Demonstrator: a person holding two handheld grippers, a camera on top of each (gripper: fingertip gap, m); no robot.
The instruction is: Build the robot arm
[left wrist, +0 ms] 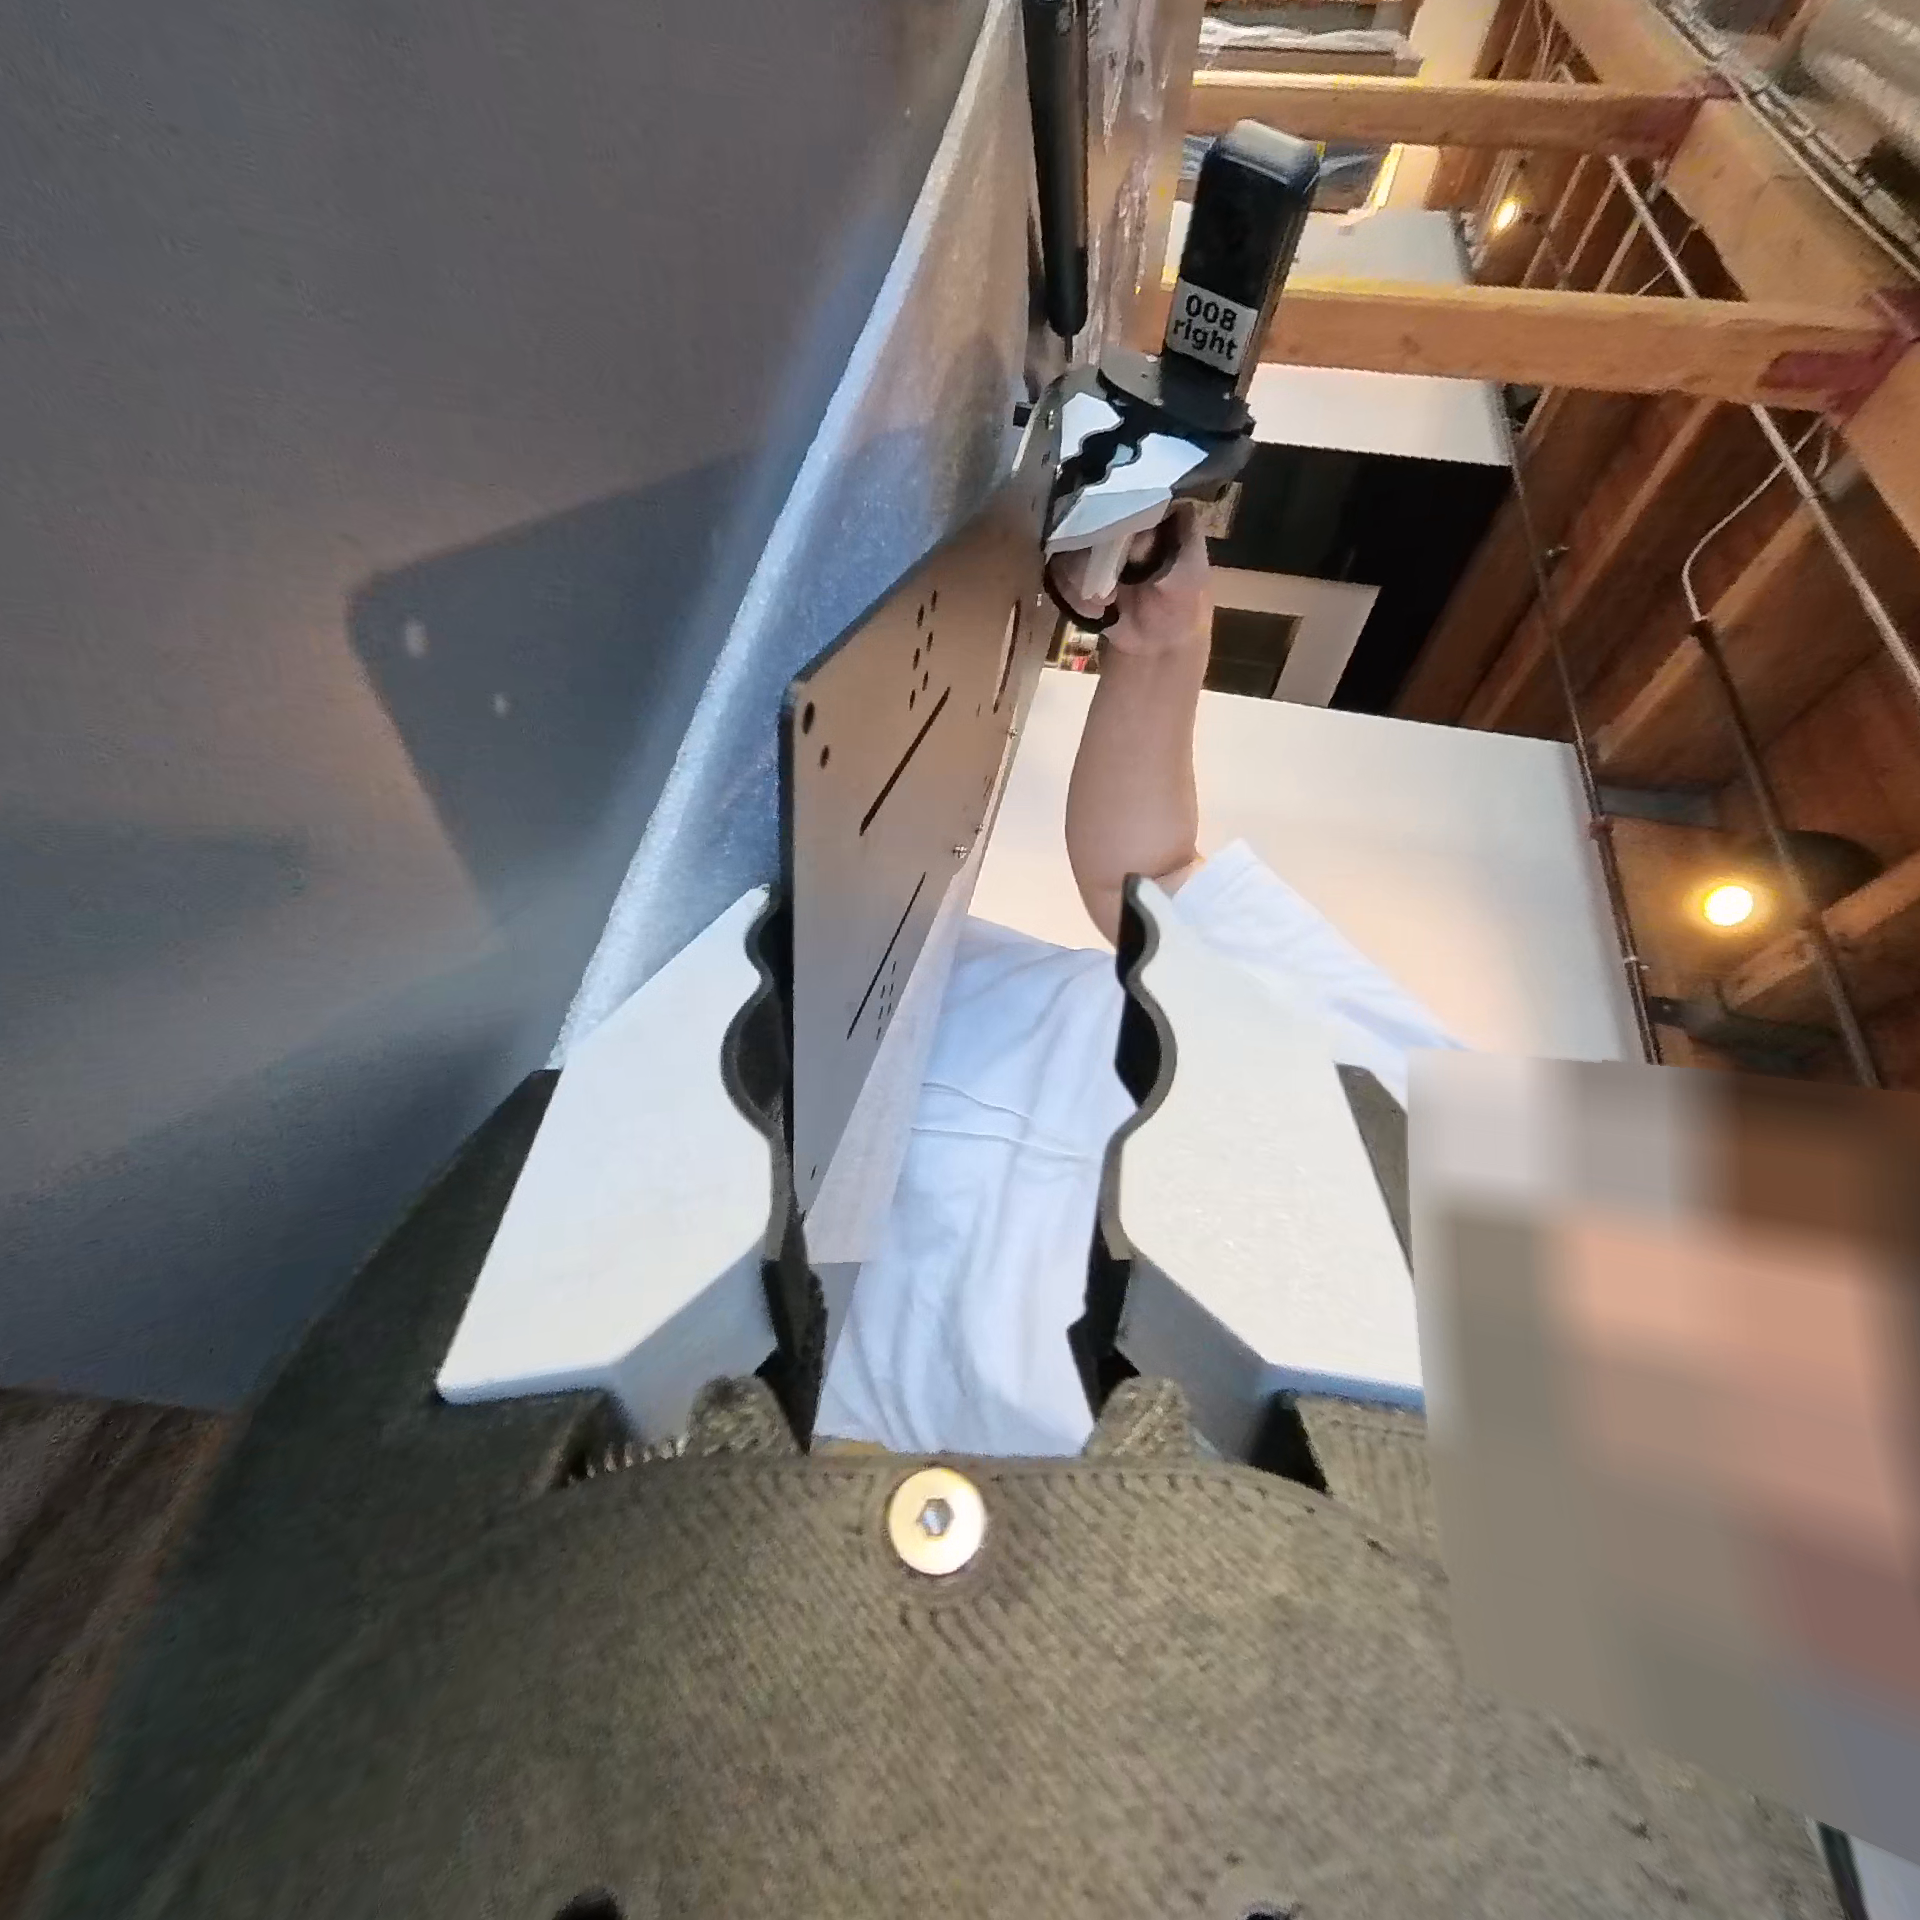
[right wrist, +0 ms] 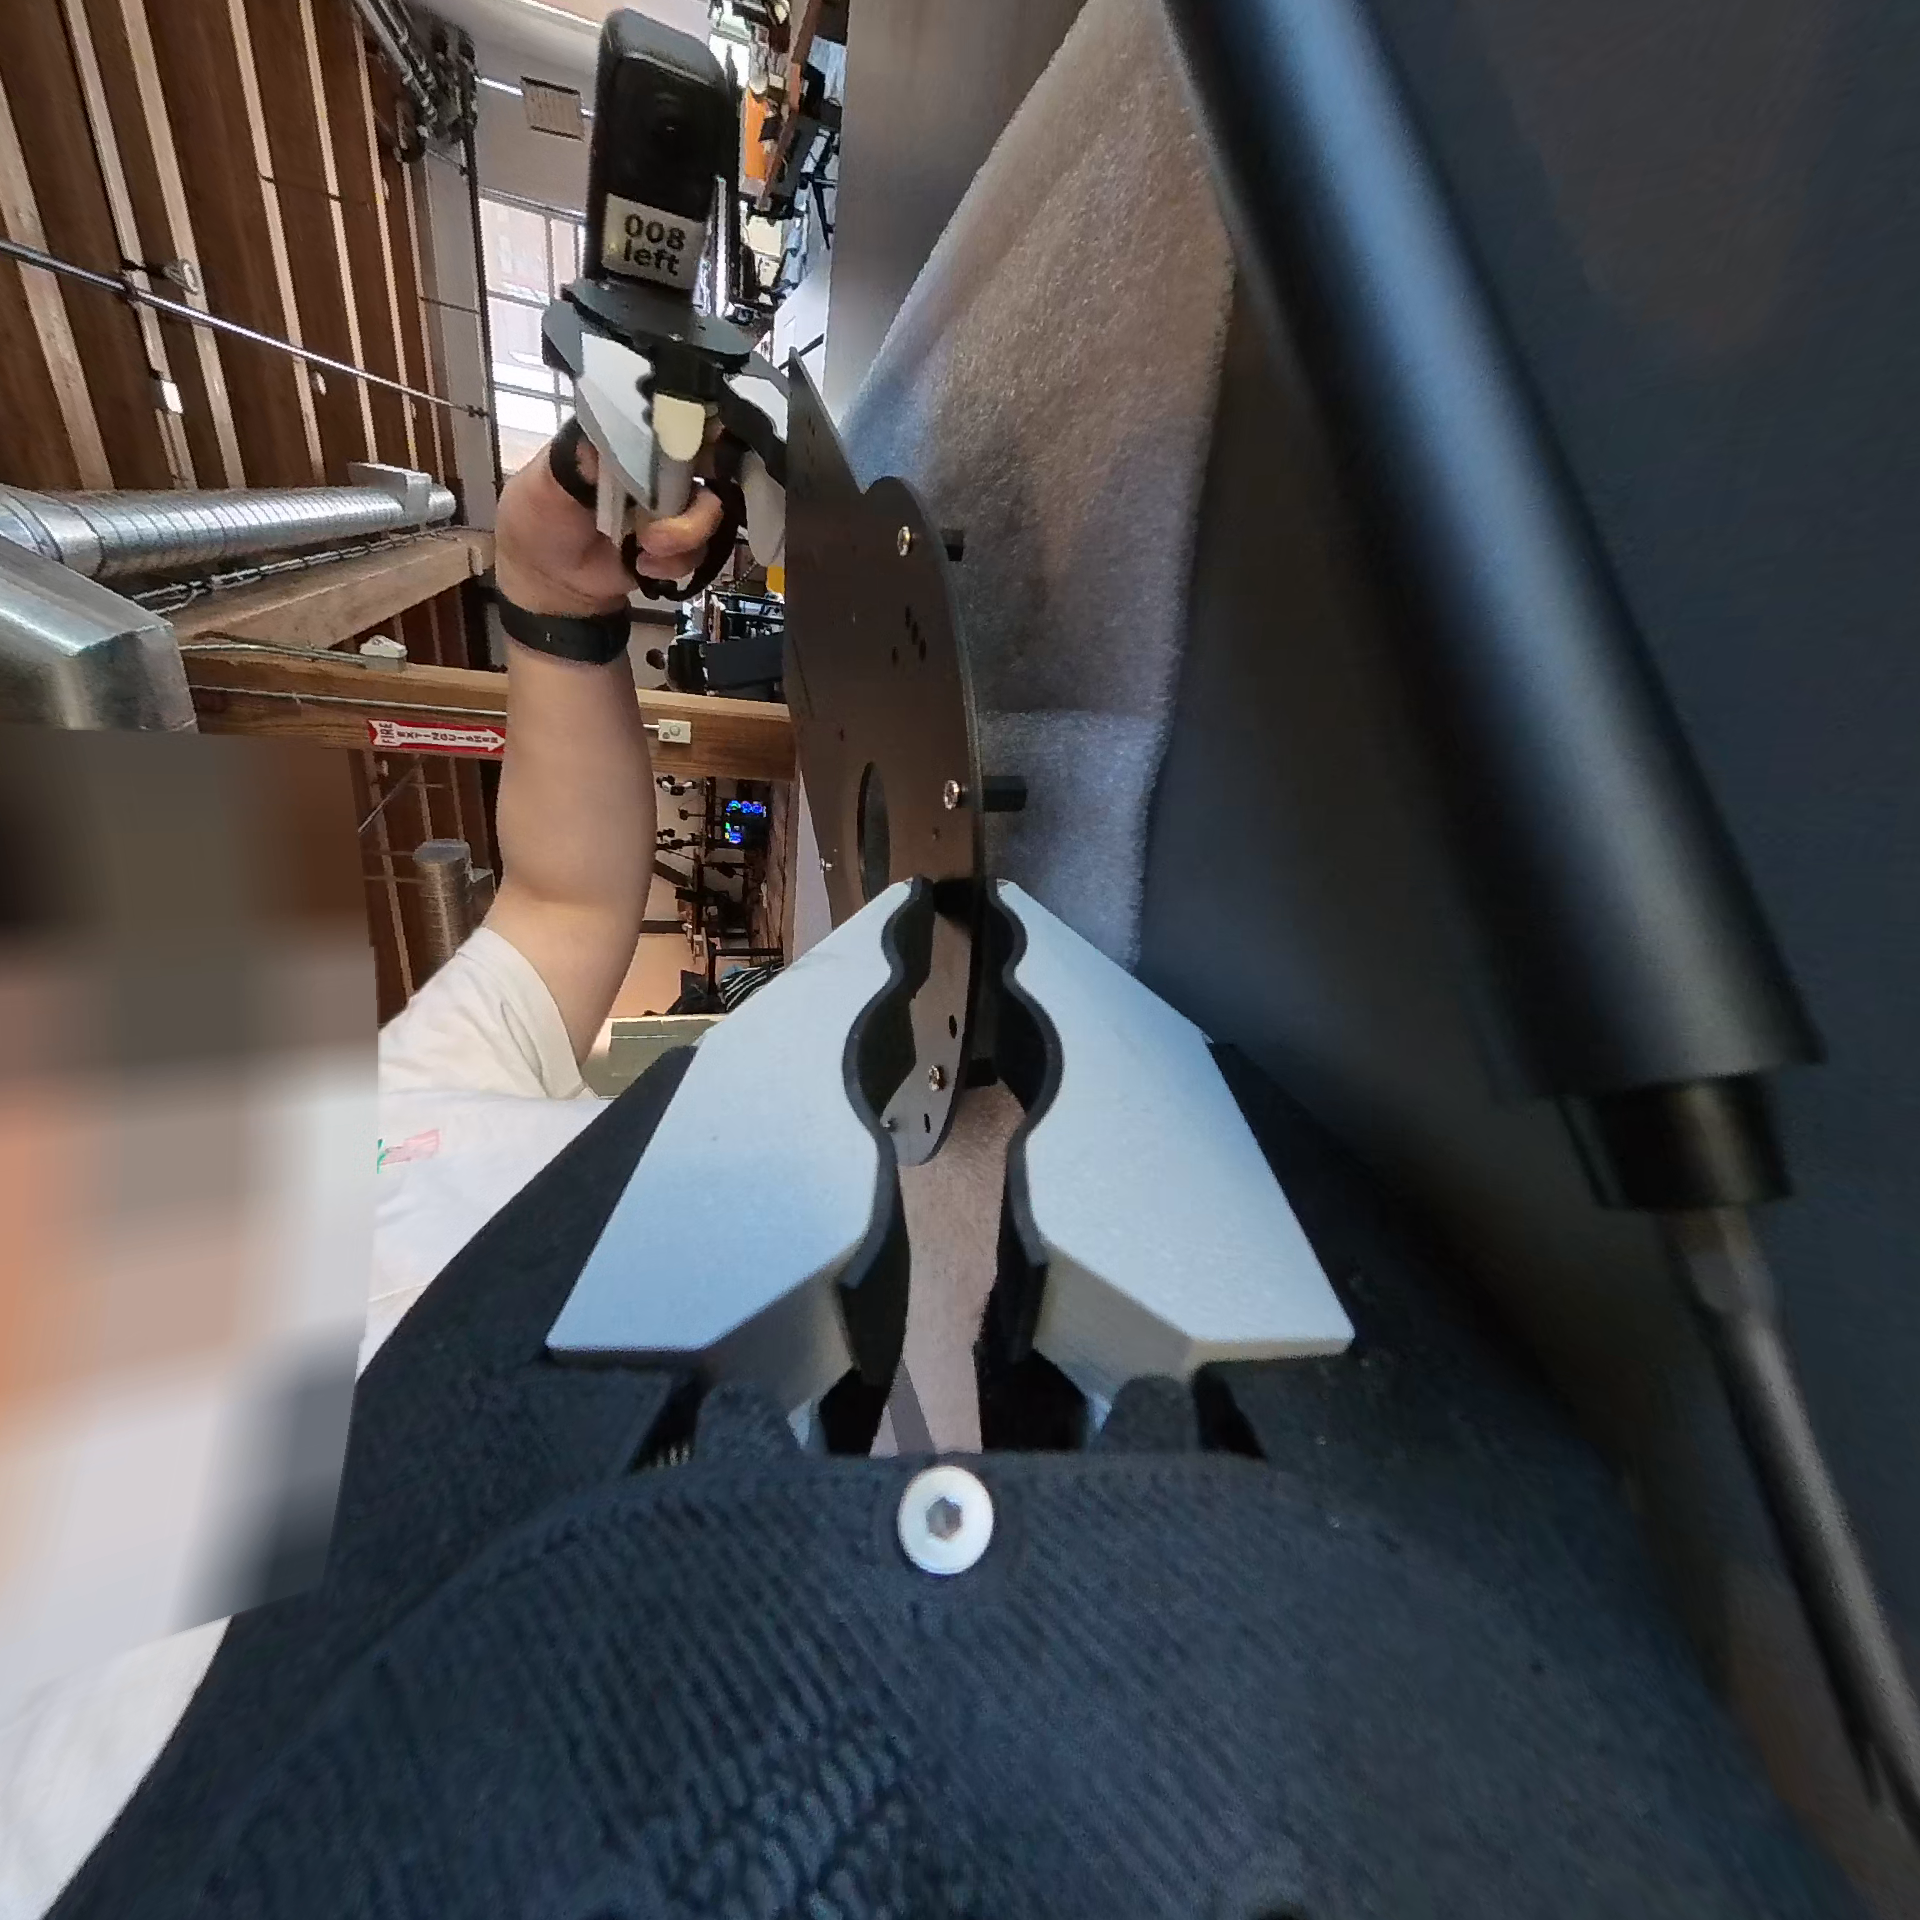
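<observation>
Both ends of the flat black perforated metal plate (left wrist: 894,831) are held: right hand-held gripper (right wrist: 961,1013) clamped narrow on it, left hand-held gripper (left wrist: 945,1081) spread wide around its edge, white foam sheet (right wrist: 1060,416) right behind.

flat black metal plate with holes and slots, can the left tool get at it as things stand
Probably yes: the flat black metal plate with holes and slots already sits between the open left tool fingers, touching one pad; the right tool grips its far end.

Black perforated metal plate (left wrist: 894,790), on edge.

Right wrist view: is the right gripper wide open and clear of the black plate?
No: the right gripper is closed on the edge of the black plate, which sits pinched between its fingers.
</observation>
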